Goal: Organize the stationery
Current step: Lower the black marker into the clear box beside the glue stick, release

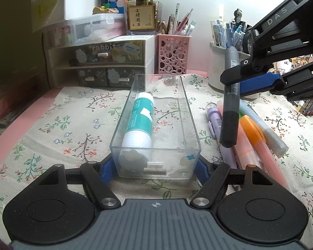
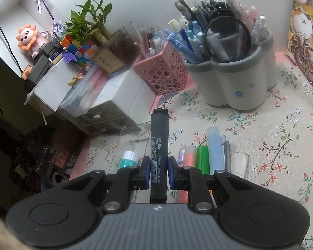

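Highlighters (image 1: 258, 133) beside clear tray (image 1: 189, 125)

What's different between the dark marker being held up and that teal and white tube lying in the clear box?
The whiteboard marker is dark grey and slim; the teal-and-white tube is pale and much fatter. The marker hangs nearly upright above the highlighters, clamped in the right gripper; the tube lies flat inside the clear drawer, which sits between the jaws of the left gripper. Both are cylindrical stationery with printed labels.
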A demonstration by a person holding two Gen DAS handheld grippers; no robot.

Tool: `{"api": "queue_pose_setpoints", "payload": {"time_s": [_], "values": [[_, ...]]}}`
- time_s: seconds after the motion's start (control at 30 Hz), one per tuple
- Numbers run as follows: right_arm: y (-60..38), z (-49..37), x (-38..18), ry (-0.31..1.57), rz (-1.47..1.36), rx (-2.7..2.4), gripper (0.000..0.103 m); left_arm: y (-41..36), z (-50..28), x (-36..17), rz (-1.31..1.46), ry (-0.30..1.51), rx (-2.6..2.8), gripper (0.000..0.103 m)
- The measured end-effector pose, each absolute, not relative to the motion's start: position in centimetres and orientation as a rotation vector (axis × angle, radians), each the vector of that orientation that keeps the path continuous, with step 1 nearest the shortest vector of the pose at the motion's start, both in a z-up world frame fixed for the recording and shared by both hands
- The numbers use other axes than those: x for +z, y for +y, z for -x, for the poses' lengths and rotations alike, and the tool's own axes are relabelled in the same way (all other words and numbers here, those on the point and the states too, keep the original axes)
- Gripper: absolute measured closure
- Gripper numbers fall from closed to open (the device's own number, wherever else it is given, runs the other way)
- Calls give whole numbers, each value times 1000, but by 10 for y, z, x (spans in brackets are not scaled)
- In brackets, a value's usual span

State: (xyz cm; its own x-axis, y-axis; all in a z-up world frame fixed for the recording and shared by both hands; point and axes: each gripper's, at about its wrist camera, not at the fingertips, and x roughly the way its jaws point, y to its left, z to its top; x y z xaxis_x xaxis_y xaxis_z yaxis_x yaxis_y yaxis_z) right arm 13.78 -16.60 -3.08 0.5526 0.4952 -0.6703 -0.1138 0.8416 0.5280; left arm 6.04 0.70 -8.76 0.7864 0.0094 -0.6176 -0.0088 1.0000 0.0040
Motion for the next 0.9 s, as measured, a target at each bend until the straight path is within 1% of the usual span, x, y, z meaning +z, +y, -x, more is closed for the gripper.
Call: {"api": "queue_pose_setpoints", "payload": {"time_s": [0.13,0.37,0.73,0.9], "values": [[-168,-134,-31,939,-475,415,93,6,-61,-88,-12,665,-2,31],[-159,-125,-25,907,-506,498,93,6,-60,-88,-16,664,-8,30],[-116,-121,-20,900,-367,531,93,6,-60,-88,-16,664,-8,30],[-116,-139,-25,929,-441,525,93,6,-60,-88,-16,664,-8,30]]}}
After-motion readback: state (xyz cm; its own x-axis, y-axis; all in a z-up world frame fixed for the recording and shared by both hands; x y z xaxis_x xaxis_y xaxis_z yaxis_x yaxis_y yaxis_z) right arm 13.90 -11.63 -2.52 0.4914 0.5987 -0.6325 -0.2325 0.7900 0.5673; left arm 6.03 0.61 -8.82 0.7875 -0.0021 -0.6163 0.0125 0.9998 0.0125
